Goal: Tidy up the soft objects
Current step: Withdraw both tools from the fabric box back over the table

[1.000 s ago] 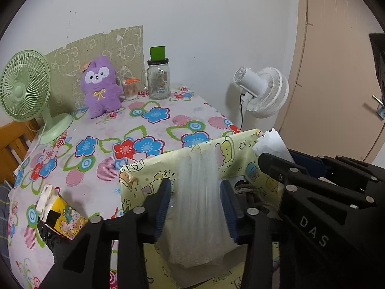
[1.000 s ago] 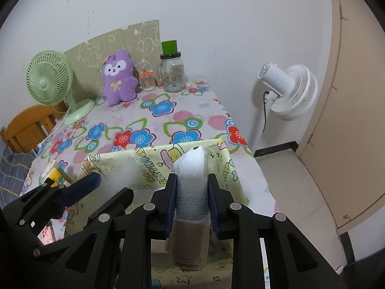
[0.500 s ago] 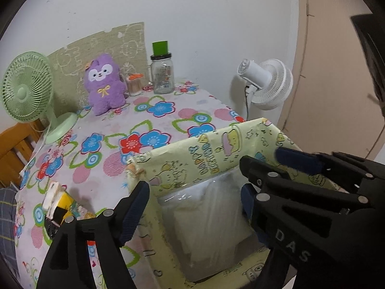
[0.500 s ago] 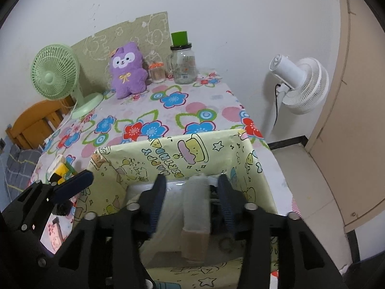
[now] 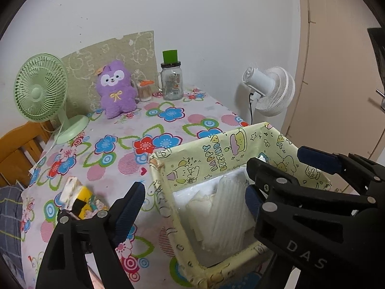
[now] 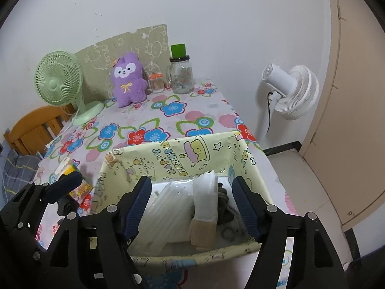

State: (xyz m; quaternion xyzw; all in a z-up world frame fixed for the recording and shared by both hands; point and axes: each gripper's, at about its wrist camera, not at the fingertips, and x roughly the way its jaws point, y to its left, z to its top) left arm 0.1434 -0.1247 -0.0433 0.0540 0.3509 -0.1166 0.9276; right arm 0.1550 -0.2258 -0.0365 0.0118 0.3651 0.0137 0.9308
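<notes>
A yellow-green cartoon-print box (image 5: 209, 144) (image 6: 168, 155) stands at the near end of the flowered table (image 5: 168, 120). Inside it lie a clear plastic pack (image 5: 223, 207) (image 6: 168, 200), a white pack with a brown end (image 6: 204, 192) and a dark bundle (image 6: 223, 207). My left gripper (image 5: 192, 204) hangs over the box, jaws opening, its pads off the clear pack. My right gripper (image 6: 192, 204) is also opening above the white pack without touching it. It shows at the right (image 5: 288, 168) in the left wrist view. A purple plush (image 5: 116, 89) (image 6: 128, 79) sits at the far end.
A green desk fan (image 5: 39, 89) stands at the far left. A glass jar with a green lid (image 5: 171, 79) and a small toothpick jar (image 5: 144, 91) are beside the plush. A yellow tissue pack (image 5: 81, 200) lies left of the box. A white fan (image 6: 291, 89) and a door stand off to the right.
Both grippers were closed on the packs held over the box; the packs went down into it, both jaws spread wide and let go, and both grippers drew back a little.
</notes>
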